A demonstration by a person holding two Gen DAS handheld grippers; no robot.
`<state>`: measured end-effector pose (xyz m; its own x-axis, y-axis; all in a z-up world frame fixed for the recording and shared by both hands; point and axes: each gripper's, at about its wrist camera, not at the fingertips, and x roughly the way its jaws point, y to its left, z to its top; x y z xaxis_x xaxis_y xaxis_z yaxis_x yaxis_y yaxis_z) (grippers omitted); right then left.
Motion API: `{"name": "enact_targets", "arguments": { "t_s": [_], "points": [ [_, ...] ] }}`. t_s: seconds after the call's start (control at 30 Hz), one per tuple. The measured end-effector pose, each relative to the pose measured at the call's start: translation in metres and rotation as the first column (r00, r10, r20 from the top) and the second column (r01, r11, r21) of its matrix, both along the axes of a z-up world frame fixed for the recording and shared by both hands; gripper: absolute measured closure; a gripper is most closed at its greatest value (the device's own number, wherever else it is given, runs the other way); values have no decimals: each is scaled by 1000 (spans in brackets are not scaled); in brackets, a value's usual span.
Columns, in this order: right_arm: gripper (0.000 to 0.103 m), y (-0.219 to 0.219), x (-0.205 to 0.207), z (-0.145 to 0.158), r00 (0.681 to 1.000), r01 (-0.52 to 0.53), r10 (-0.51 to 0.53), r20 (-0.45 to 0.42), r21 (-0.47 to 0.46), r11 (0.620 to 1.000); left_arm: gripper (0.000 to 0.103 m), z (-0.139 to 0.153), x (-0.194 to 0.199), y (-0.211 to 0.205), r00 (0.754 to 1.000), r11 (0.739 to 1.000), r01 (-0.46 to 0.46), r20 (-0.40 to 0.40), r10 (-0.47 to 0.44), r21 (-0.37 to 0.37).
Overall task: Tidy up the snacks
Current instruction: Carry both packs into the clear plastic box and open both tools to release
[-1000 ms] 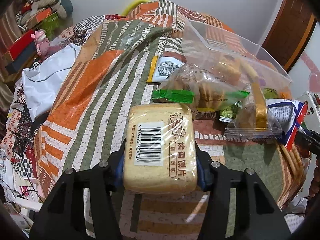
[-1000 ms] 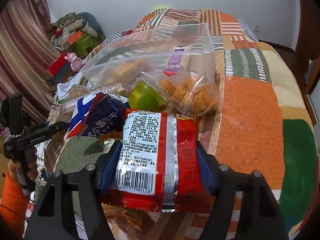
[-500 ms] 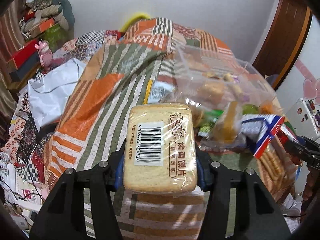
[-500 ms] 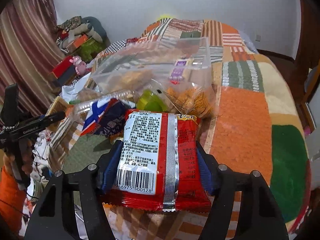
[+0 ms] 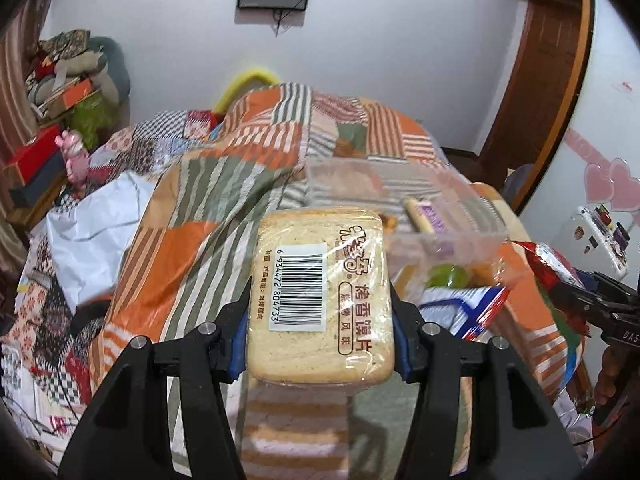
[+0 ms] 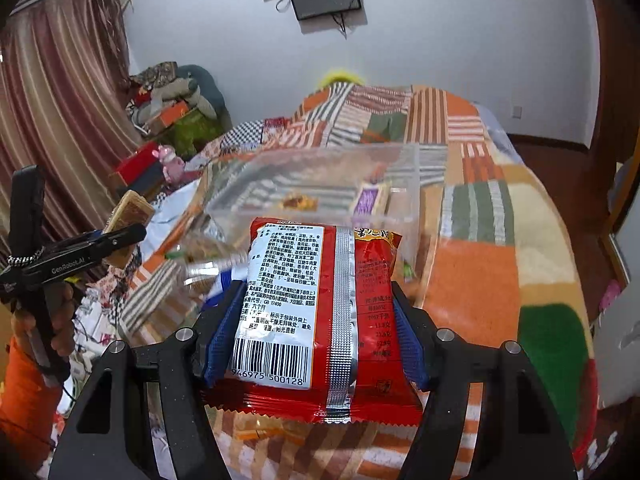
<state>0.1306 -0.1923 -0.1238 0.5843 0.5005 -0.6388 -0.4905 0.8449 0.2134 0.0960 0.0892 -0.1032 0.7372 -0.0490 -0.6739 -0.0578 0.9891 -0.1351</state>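
My left gripper (image 5: 320,332) is shut on a wrapped pack of toasted bread slices (image 5: 320,296) and holds it above the bed. My right gripper (image 6: 316,320) is shut on a red snack packet (image 6: 320,320) with a white label and barcode. A large clear plastic bag (image 5: 404,204) with several snacks inside lies on the quilt ahead; it also shows in the right wrist view (image 6: 320,184). A blue and white snack packet (image 5: 468,308) and a green item (image 5: 448,276) lie near the bag. The left gripper also shows at the left of the right wrist view (image 6: 120,240).
The patchwork quilt (image 6: 480,248) covers the bed. A white plastic bag (image 5: 92,240) lies at the bed's left side. Boxes and toys (image 6: 168,116) are piled by the curtain. A wooden door frame (image 5: 540,92) stands at the right.
Both grippers have lifted with their packs and tilted up, so the wall and screen now show. The clear bag and loose snacks sit lower and farther in view.
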Motion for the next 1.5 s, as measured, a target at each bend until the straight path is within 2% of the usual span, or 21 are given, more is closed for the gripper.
{"name": "enact_targets", "arguments": {
  "t_s": [0.33,0.63,0.9,1.3,1.5],
  "points": [
    [38,8,24,15,998,17,-18,54,20,1000,48,15,27,-25,997,999,51,49,-52,14],
    [38,12,55,24,997,31,-33,69,33,999,48,11,67,-30,997,998,65,38,-65,3],
    [38,27,85,22,997,26,-27,70,8,1000,48,4,102,-28,998,998,64,26,-64,-6],
    [38,58,125,-1,1000,-22,22,-2,-47,999,48,-26,147,-24,994,995,83,-61,-86,-57],
    [38,72,136,-15,998,-51,47,-44,-97,994,48,-39,161,-26,989,993,109,-95,-113,-44]
  ]
}}
